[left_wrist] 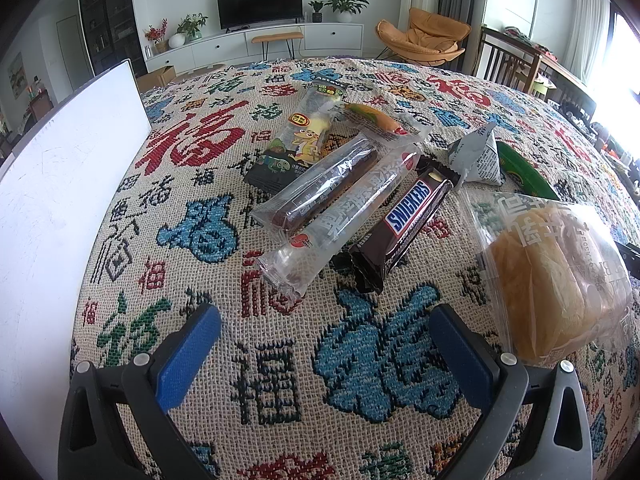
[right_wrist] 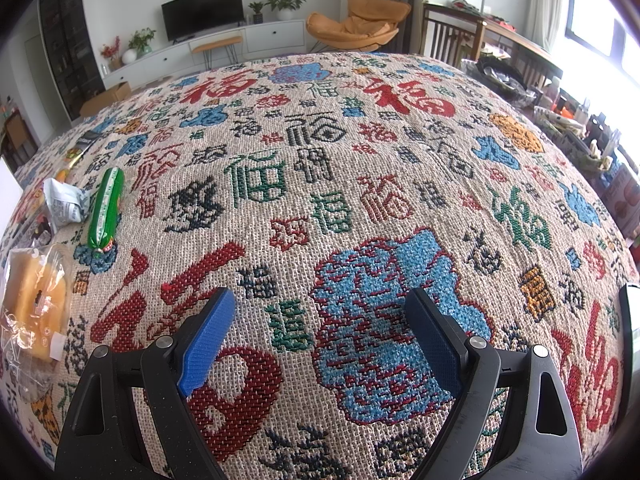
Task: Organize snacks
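Several snacks lie on the patterned cloth. In the left wrist view a Snickers bar (left_wrist: 404, 226) lies beside a clear-wrapped long roll (left_wrist: 340, 224) and a dark sausage-like stick (left_wrist: 326, 182), with a dinosaur-print pack (left_wrist: 302, 140) and an orange snack (left_wrist: 376, 118) behind. A grey triangular packet (left_wrist: 476, 158), a green pack (left_wrist: 524, 174) and a bagged bread (left_wrist: 552, 280) sit at the right. My left gripper (left_wrist: 326, 318) is open, just short of the Snickers. My right gripper (right_wrist: 320, 304) is open over bare cloth; the bread (right_wrist: 36, 308), green pack (right_wrist: 105, 208) and grey packet (right_wrist: 64, 202) lie far left.
A white box wall (left_wrist: 60, 208) stands at the left of the table. A dark object (right_wrist: 630, 344) shows at the right edge of the right wrist view. Beyond the table are a TV console (left_wrist: 260, 40), an orange chair (left_wrist: 424, 36) and a wooden table (right_wrist: 492, 40).
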The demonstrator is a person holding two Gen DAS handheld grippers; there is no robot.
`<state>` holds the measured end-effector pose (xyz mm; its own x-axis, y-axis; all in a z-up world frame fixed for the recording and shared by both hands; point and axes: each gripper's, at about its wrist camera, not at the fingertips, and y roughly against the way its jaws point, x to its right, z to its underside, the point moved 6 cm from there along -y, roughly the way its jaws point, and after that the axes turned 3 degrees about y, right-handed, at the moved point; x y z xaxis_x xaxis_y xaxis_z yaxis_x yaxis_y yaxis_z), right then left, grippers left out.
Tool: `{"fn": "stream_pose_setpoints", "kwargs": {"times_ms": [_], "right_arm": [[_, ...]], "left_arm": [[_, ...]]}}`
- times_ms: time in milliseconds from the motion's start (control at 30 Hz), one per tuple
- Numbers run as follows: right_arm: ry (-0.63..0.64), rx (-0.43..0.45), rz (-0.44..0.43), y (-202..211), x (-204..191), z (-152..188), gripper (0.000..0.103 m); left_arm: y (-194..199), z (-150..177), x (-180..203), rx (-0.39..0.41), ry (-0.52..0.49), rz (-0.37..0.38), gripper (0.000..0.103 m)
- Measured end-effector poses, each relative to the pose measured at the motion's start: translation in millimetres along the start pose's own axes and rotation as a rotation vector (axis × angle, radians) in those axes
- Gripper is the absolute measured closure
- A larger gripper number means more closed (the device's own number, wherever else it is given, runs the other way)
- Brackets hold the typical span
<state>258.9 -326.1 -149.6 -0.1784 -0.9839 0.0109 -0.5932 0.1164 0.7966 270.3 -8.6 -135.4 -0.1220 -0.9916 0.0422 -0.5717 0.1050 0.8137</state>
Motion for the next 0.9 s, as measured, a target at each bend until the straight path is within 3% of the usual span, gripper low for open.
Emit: {"fn": "stream_pose_setpoints", "kwargs": {"times_ms": [567,733,800,900], "right_arm": [[0.000,0.000,0.000,-0.1,0.3,0.0,0.013],[-0.001,0.000,-0.001,0.2,-0.3,0.3,0.013],[0.000,0.000,0.000,0.2,-0.3,0.3,0.013],[0.002,-0.001,0.002,0.2,-0.6,0.4,0.013]], "left_arm": [[-0.3,0.7,0.4,-0.005,0.001,0.002,0.000],[19.8,3.6,-3.9,-0.145,0.025,0.064,0.000],[40.0,-16.6,-10.6,-0.083,0.043,0.090,0.000],[50.9,-68.9,-18.4,0.000,0.006,0.049,0.000]]}}
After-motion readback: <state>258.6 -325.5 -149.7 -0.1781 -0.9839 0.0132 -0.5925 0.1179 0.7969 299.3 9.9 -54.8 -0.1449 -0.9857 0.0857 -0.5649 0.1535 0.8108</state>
